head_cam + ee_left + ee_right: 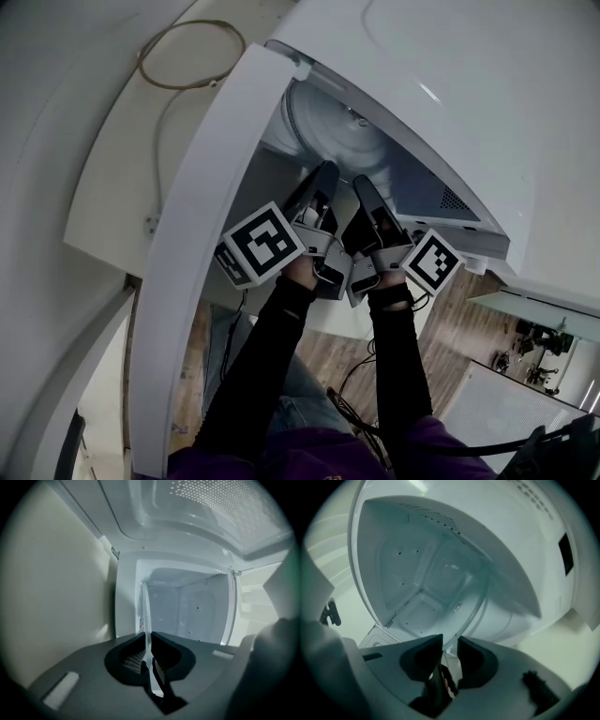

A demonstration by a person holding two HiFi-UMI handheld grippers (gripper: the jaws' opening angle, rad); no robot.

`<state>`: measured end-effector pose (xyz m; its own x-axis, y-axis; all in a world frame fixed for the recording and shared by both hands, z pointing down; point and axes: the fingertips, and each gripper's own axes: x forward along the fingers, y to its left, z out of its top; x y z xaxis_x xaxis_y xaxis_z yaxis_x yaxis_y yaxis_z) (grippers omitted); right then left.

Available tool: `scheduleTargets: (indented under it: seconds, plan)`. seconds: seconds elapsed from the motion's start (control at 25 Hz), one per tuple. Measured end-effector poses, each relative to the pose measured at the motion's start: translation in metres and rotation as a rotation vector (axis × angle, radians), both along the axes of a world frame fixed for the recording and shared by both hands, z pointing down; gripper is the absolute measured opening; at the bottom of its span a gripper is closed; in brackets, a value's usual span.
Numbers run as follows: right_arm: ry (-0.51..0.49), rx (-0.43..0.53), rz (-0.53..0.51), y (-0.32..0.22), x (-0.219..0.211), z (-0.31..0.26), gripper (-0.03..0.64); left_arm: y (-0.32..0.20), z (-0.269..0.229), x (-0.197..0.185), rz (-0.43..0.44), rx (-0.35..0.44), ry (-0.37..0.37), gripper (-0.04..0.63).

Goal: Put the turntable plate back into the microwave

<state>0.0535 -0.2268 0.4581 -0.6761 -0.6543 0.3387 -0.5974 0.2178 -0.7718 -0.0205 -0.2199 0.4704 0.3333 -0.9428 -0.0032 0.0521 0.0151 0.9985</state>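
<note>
The clear glass turntable plate [336,141] stands tilted on edge inside the open white microwave [450,84]. My left gripper [322,180] reaches into the cavity and is shut on the plate's thin rim [146,613], which runs upright between its jaws [149,645]. Beside it, my right gripper [366,189] also points into the cavity. In the right gripper view the plate's curved rim [480,603] dips into the gap of my right gripper [450,645]; its jaws stand apart with space beside the glass. The cavity's back wall [187,606] lies ahead.
The microwave door [202,244] hangs open at the left, close to my left gripper. A looped cable [187,52] lies on the white counter behind the door. The cavity ceiling [220,508] with its perforated patch sits just above. Wooden floor [469,309] shows below.
</note>
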Motion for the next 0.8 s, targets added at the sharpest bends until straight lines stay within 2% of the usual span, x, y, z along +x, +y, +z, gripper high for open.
scheduleTargets:
  seconds: [0.12,0.2,0.4,0.6,0.8]
  plan:
    - [-0.019,-0.018,0.01,0.001,-0.001,0.0,0.103,0.002,0.002,0.001,0.003,-0.028,0.023,0.042]
    - [-0.017,-0.031,0.009,0.0,-0.003,0.0,0.103,0.0,0.002,-0.001,-0.001,-0.029,0.009,0.043]
    - [0.067,-0.016,-0.024,-0.001,-0.008,-0.002,0.11,-0.003,0.002,-0.002,-0.014,-0.053,0.031,0.04]
    - [0.168,0.037,-0.09,0.009,-0.013,-0.009,0.115,-0.008,-0.002,-0.005,-0.018,-0.022,-0.025,0.04]
    - [0.13,0.036,-0.116,0.012,-0.013,-0.008,0.115,-0.011,-0.002,-0.006,-0.02,-0.027,-0.059,0.04]
